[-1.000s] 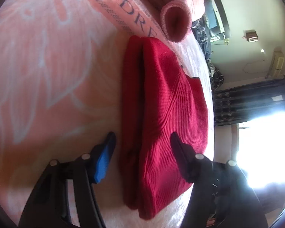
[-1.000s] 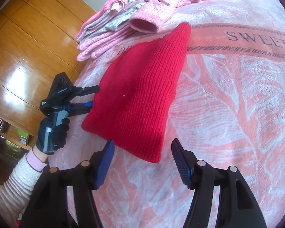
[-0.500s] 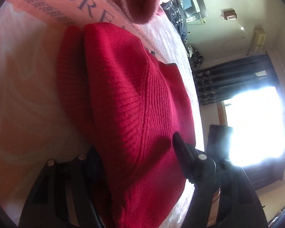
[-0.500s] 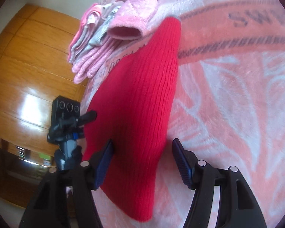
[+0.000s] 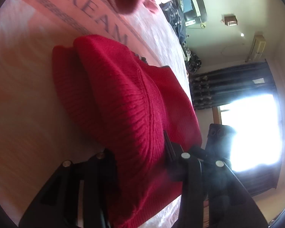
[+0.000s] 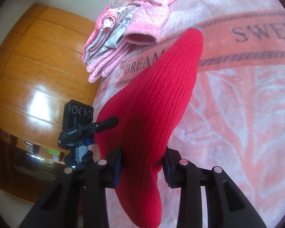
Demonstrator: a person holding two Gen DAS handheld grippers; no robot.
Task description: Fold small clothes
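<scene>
A: The right tongs (image 6: 142, 168) sit at the bottom centre of the right wrist view, clenched on the near end of the red knit garment (image 6: 153, 98), with the ribbed cloth bunched between both fingers and a loose flap hanging below them.

B: And the left tongs (image 5: 138, 148)?

A: In the left wrist view they are at the bottom centre, also clamped on the red knit garment (image 5: 123, 98), whose cloth fills the gap between the fingers. In the right wrist view the left tongs (image 6: 104, 127) show at the left middle, gripping the garment's left edge, with a gloved hand (image 6: 79, 157) below them.

B: Where does the garment lie?

A: It stretches from the bottom centre up to the upper middle of the right wrist frame, its far tip resting on the pink blanket (image 6: 237, 95) printed with "SWEET DREAM".

B: Anything else near it?

A: A stack of folded pink and grey clothes (image 6: 119, 38) lies at the upper left of centre, just beyond the tip. A wooden wardrobe (image 6: 28, 76) fills the left side.
</scene>
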